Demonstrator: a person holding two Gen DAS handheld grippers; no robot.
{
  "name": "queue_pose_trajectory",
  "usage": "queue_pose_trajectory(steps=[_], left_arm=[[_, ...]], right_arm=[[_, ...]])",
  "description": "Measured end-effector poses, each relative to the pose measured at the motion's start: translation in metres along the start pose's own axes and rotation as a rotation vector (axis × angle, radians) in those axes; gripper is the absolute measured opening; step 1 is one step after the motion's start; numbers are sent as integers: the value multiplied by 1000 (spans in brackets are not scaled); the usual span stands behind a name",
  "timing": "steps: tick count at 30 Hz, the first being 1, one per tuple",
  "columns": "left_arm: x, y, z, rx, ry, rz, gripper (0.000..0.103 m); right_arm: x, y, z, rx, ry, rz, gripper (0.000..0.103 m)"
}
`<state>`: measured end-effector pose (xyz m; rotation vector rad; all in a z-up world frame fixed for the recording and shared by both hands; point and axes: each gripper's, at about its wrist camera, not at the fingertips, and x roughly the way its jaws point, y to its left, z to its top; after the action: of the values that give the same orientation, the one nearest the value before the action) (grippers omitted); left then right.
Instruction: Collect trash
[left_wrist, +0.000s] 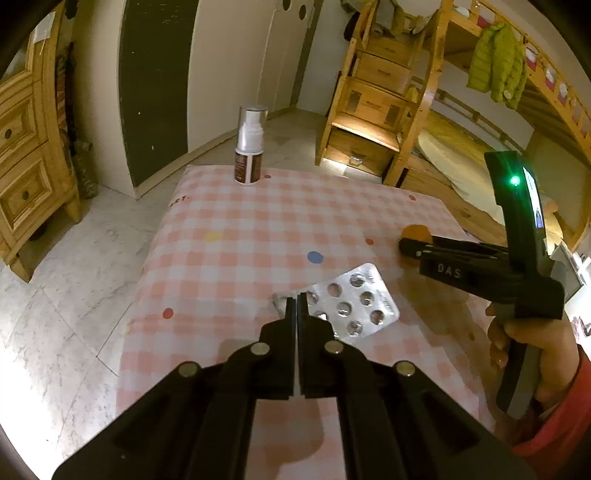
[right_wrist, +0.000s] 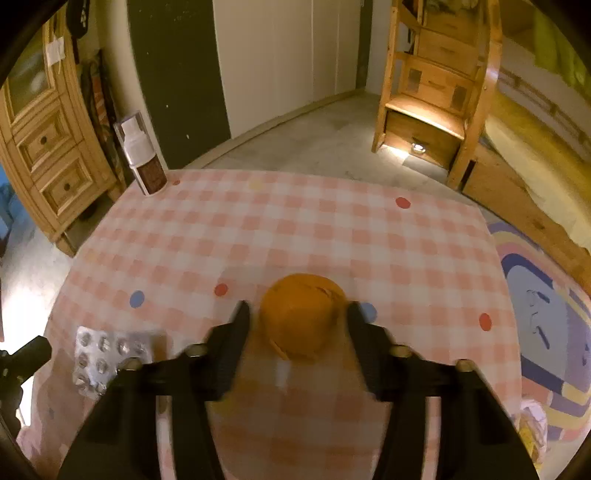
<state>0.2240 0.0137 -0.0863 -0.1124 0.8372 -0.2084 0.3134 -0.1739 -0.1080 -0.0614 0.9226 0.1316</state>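
Note:
A used silver blister pack lies on the pink checked tablecloth. My left gripper is shut on the pack's near left corner. The pack also shows in the right wrist view at the lower left. A domed piece of orange peel lies on the cloth between the fingers of my right gripper, which is open and straddles it with a gap on each side. In the left wrist view the right gripper reaches in from the right and the peel shows at its tip.
A white and brown spray bottle stands upright at the table's far edge; it also shows in the right wrist view. A wooden dresser stands left, a wooden bunk bed with stair drawers right. A colourful rug lies beyond the table's right edge.

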Motion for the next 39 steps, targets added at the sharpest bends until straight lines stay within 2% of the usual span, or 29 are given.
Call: queue_pose_trajectory(steps=[1, 2, 7, 9, 10, 11, 14, 19, 21, 27, 31, 33, 34, 35, 36, 38, 39], left_arm=[[-2, -2, -1, 4, -3, -3, 0], [-5, -4, -1, 9, -6, -8, 0], [-13, -9, -6, 20, -6, -7, 0], [-6, -8, -6, 31, 7, -1, 12], [-1, -6, -5, 35, 11, 23, 32], [6, -5, -2, 44, 12, 45, 40], [28, -1, 11, 75, 35, 110, 40], [60, 3, 27, 84, 95, 157, 40], [65, 0, 28, 123, 107, 176, 40], [44, -9, 5, 149, 133, 130, 40], [22, -27, -26, 221, 115, 128, 40], [19, -29, -30, 223, 114, 143, 47], [15, -27, -31, 196, 114, 148, 57], [11, -25, -29, 160, 104, 143, 63], [7, -24, -28, 133, 95, 133, 64], [0, -28, -23, 76, 83, 102, 76], [-3, -33, -21, 51, 76, 74, 77]], right_arm=[[-5, -1, -2, 2, -9, 1, 24], [-10, -2, -5, 6, -16, 2, 19], [-54, -7, -26, 21, -62, 15, 17], [-78, -10, -40, 33, -79, 24, 17], [-87, -12, -47, 42, -86, 27, 17], [-98, -15, -55, 54, -93, 33, 17], [-123, -21, -75, 89, -109, 42, 17], [-156, -29, -100, 110, -136, 22, 17], [-163, -36, -106, 122, -136, 22, 17], [-179, -46, -129, 153, -139, 21, 17], [-186, -47, -140, 163, -138, 29, 17], [-190, -48, -146, 169, -140, 29, 17], [-191, -49, -148, 171, -142, 26, 17], [-195, -51, -150, 175, -149, 24, 17], [-198, -51, -153, 177, -154, 23, 17], [-204, -53, -155, 179, -167, 19, 17], [-205, -55, -156, 181, -172, 20, 17]])
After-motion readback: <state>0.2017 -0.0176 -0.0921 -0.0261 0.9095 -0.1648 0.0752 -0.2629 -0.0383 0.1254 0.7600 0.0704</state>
